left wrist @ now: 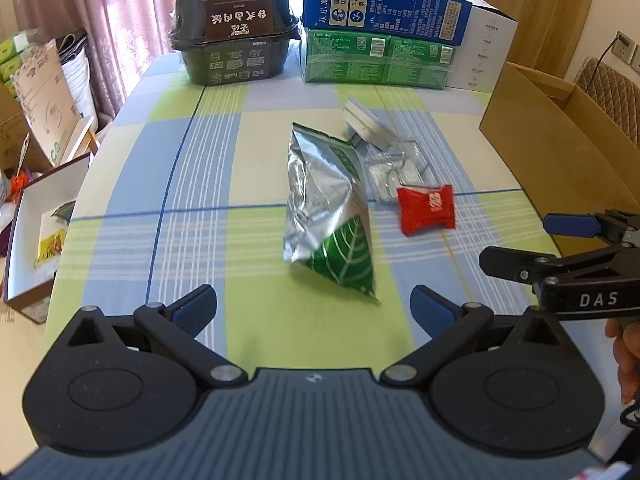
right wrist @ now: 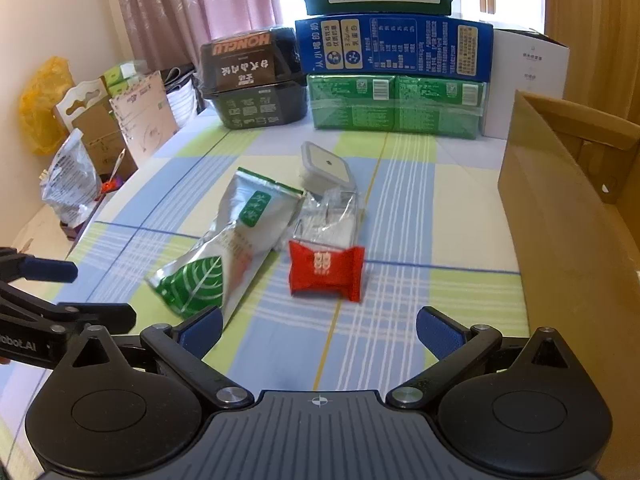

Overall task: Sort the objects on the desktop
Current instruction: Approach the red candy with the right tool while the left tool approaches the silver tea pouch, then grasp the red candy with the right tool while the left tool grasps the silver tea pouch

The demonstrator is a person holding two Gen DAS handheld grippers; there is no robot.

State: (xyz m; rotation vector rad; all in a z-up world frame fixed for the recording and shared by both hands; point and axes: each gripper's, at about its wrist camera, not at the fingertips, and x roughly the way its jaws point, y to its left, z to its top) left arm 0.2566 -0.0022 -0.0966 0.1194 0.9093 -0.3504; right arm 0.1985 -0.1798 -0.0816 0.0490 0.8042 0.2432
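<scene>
A silver and green foil pouch [left wrist: 326, 208] [right wrist: 228, 248] lies in the middle of the checked tablecloth. To its right sits a red wrapped candy [left wrist: 426, 209] [right wrist: 326, 270], with a clear plastic packet [left wrist: 394, 168] [right wrist: 334, 220] behind it and a small white lidded box [left wrist: 362, 120] [right wrist: 324, 166] farther back. My left gripper [left wrist: 314, 308] hovers open just short of the pouch's near end. My right gripper [right wrist: 318, 330] is open too, a little short of the candy. Each gripper shows in the other's view, the right gripper [left wrist: 516, 244] at right and the left gripper [right wrist: 100, 294] at left.
An open cardboard box [left wrist: 560, 140] [right wrist: 568, 200] stands at the table's right edge. Stacked blue and green cartons [left wrist: 380, 36] [right wrist: 394, 76] and a black food tub [left wrist: 236, 36] [right wrist: 256, 84] line the back. A white tray [left wrist: 36, 240] sits off the left edge.
</scene>
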